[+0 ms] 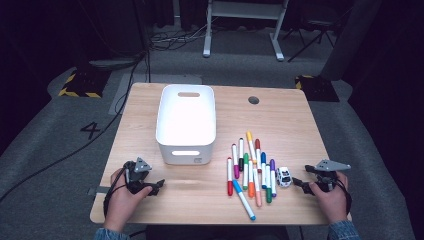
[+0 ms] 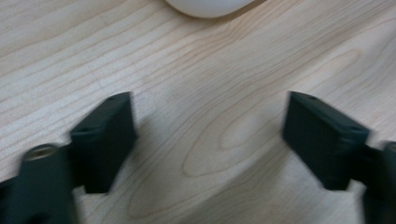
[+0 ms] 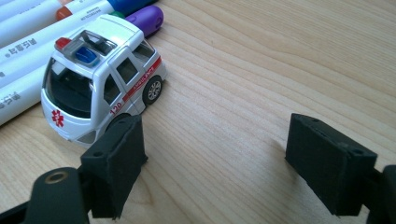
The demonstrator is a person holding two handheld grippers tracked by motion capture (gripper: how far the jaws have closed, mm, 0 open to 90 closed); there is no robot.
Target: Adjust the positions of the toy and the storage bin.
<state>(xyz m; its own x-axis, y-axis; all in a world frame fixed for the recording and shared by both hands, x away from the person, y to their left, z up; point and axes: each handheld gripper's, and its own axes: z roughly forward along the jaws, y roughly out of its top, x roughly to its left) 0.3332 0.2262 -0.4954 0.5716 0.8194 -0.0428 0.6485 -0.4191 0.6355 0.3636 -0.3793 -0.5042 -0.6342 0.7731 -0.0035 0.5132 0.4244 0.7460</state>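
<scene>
My left gripper [image 1: 159, 186] rests on the wooden table [image 1: 280, 120] at the front left, just in front of a white bin [image 1: 186, 122]. In the left gripper view the left gripper [image 2: 208, 135] stands open over bare wood, with the bin's rounded corner [image 2: 208, 5] ahead. My right gripper [image 1: 296, 181] lies at the front right, open, beside a small white toy ambulance [image 1: 283, 176]. In the right gripper view the ambulance [image 3: 100, 74] stands just past the left jaw of the right gripper [image 3: 215, 154], outside the gap. Several coloured markers [image 1: 250, 167] lie left of the ambulance.
A dark round cable hole [image 1: 253, 100] sits near the table's far edge. White marker barrels [image 3: 28, 42] and a purple cap [image 3: 147, 19] lie behind the ambulance. Cables [image 1: 100, 135] trail over the grey floor at the left, and a white desk frame [image 1: 242, 30] stands beyond.
</scene>
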